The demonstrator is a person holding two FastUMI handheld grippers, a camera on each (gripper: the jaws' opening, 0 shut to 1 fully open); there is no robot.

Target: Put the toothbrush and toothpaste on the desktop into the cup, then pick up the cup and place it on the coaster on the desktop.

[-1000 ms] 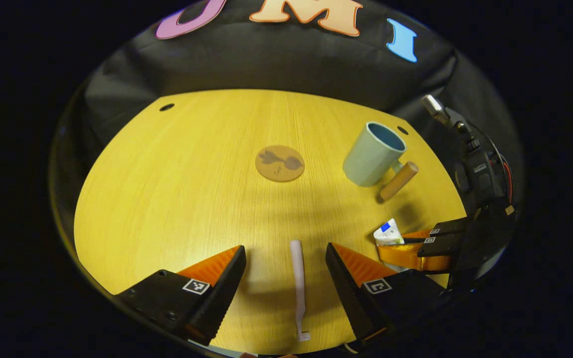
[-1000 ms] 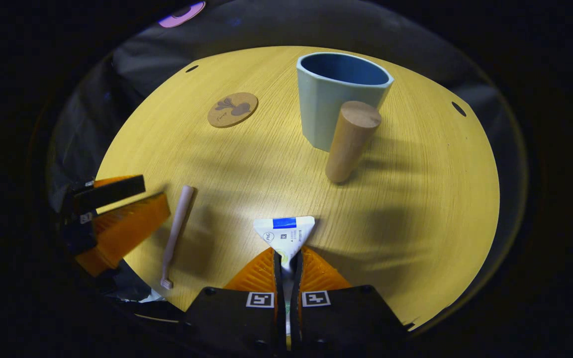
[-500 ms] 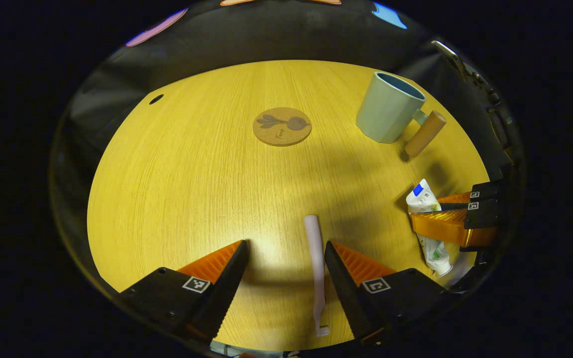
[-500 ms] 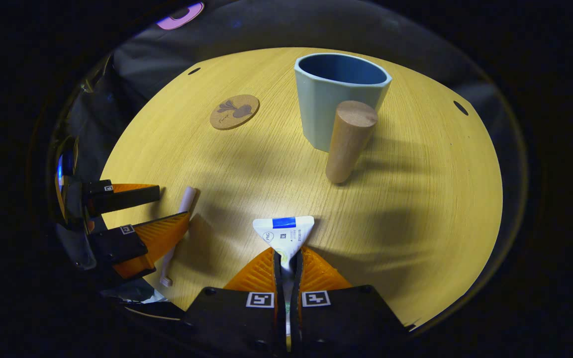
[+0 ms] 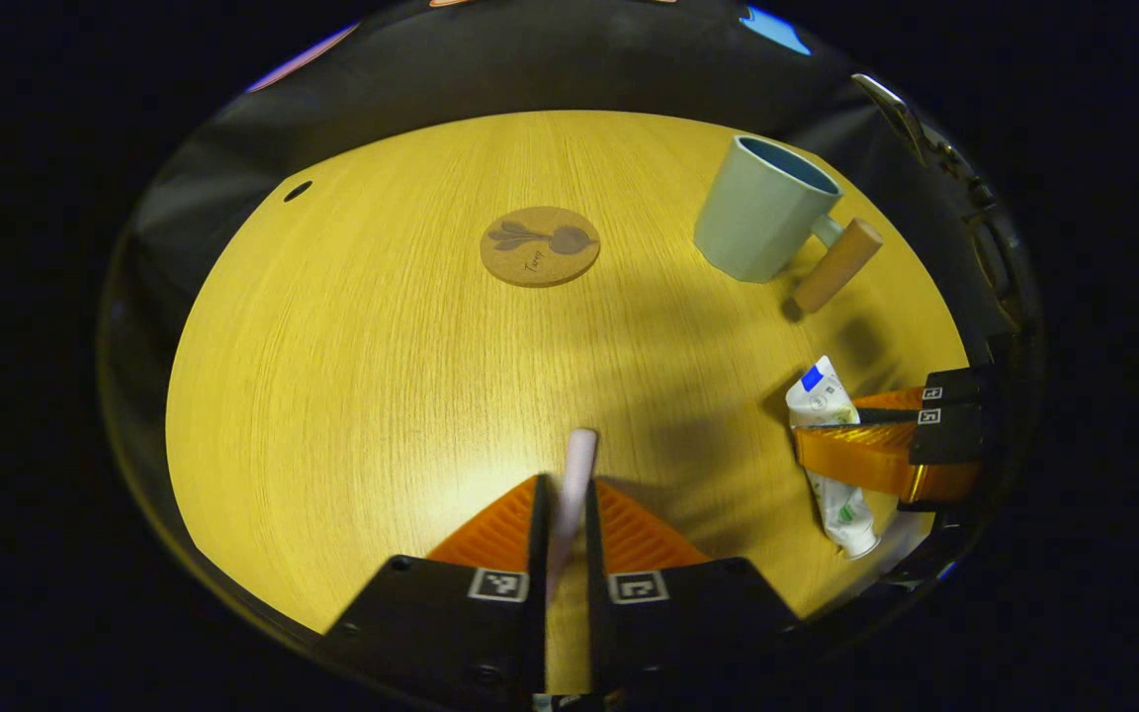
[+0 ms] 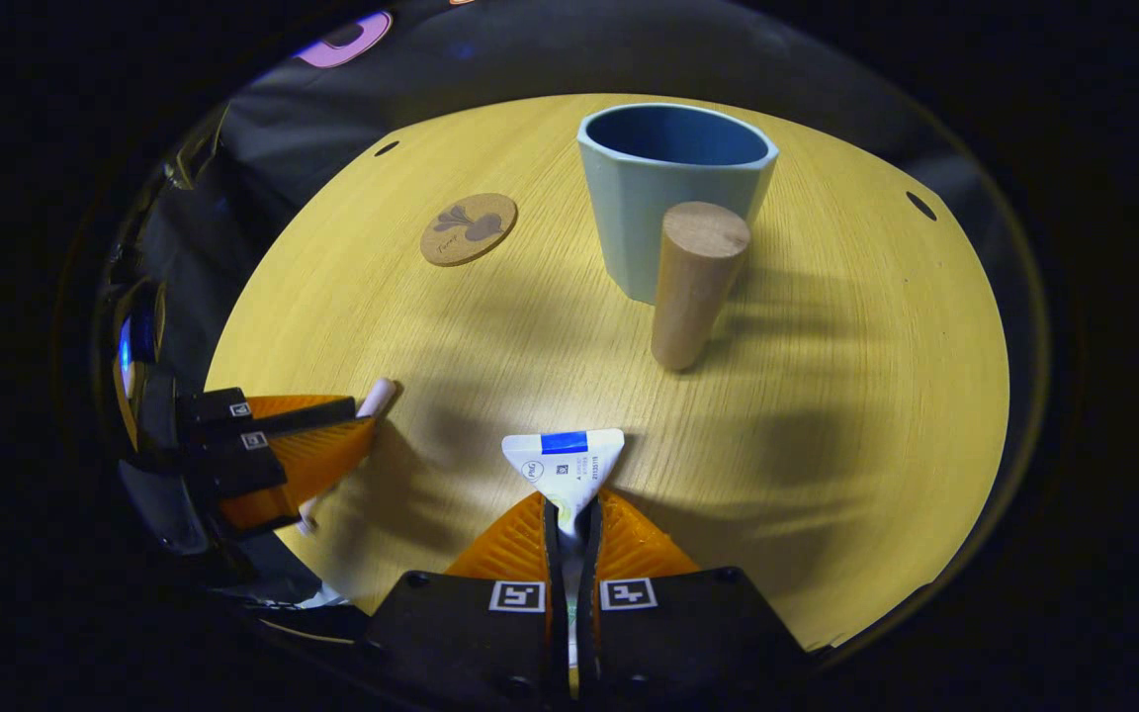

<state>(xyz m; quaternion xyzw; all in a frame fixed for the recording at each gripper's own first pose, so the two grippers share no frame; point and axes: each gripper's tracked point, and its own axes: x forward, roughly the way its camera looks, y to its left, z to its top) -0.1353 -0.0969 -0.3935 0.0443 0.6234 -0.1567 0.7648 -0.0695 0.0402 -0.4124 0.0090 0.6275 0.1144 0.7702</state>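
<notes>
In the left gripper view, the left claw (image 5: pixel 562 514) at the bottom middle pinches the pink toothbrush (image 5: pixel 574 475). At the right edge, the right claw (image 5: pixel 861 435) pinches the toothpaste (image 5: pixel 827 445). The blue cup (image 5: pixel 762 222) with a wooden handle stands at the upper right of the yellow surface (image 5: pixel 352 376). The round coaster (image 5: pixel 539 245) lies at the upper middle, apart from the cup.

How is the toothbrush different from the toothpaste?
The toothbrush is a thin, pale pink stick; the toothpaste is a flat white tube with a blue stripe. The toothbrush is in the left tongs; the toothpaste is in the right tongs. Both are pinched tight and neither is in the cup yet.
</notes>
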